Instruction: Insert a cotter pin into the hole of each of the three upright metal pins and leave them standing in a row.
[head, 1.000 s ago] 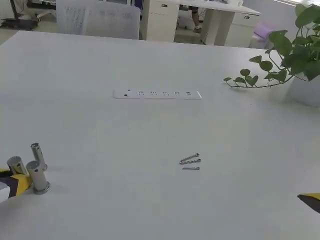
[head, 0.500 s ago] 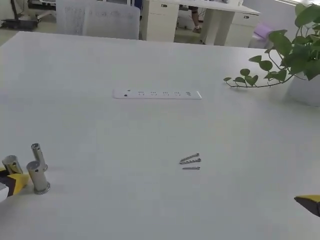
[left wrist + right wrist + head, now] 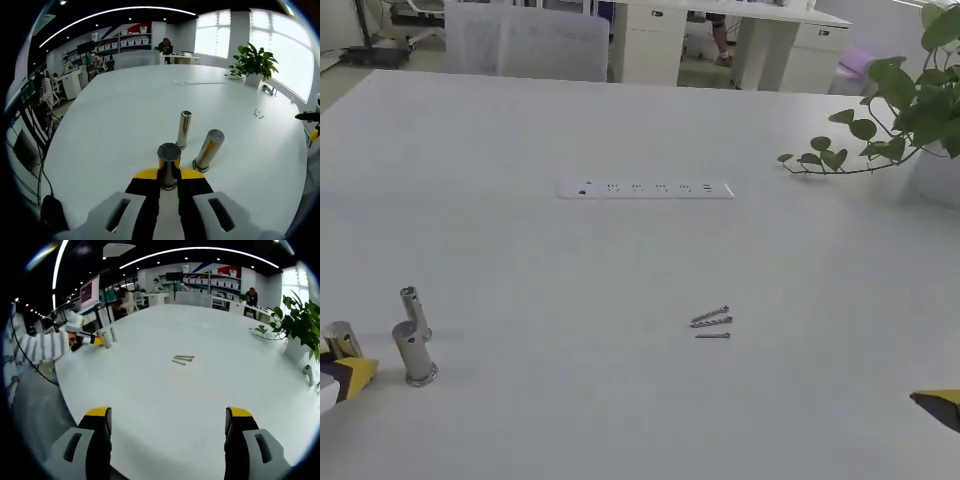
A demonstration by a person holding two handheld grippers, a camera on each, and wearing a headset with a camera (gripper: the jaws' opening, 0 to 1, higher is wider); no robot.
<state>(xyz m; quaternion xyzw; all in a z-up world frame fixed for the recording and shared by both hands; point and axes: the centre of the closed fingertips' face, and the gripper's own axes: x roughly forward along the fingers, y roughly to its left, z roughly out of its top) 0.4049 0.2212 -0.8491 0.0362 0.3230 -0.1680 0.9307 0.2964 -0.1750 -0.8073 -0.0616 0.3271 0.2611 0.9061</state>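
Clamping its yellow-tipped jaws on the foot of a stout metal pin [image 3: 169, 159], the left gripper [image 3: 169, 177] sits low at the near left edge of the white table [image 3: 620, 250]. The pin stands upright between the jaws. Just beyond it stand two more, both clear of the gripper: a second stout pin [image 3: 209, 149], which is closest, and a slim pin [image 3: 183, 129] a little farther back. The three cotter pins [image 3: 711, 322] lie side by side out in the middle of the table, well apart from the upright pins, with neither gripper near them. The right gripper [image 3: 167, 422] hovers over the near right edge with its jaws spread wide and nothing between them. A white power strip [image 3: 645, 189] lies farther back, and a potted plant [image 3: 905, 110] stands at the far right.
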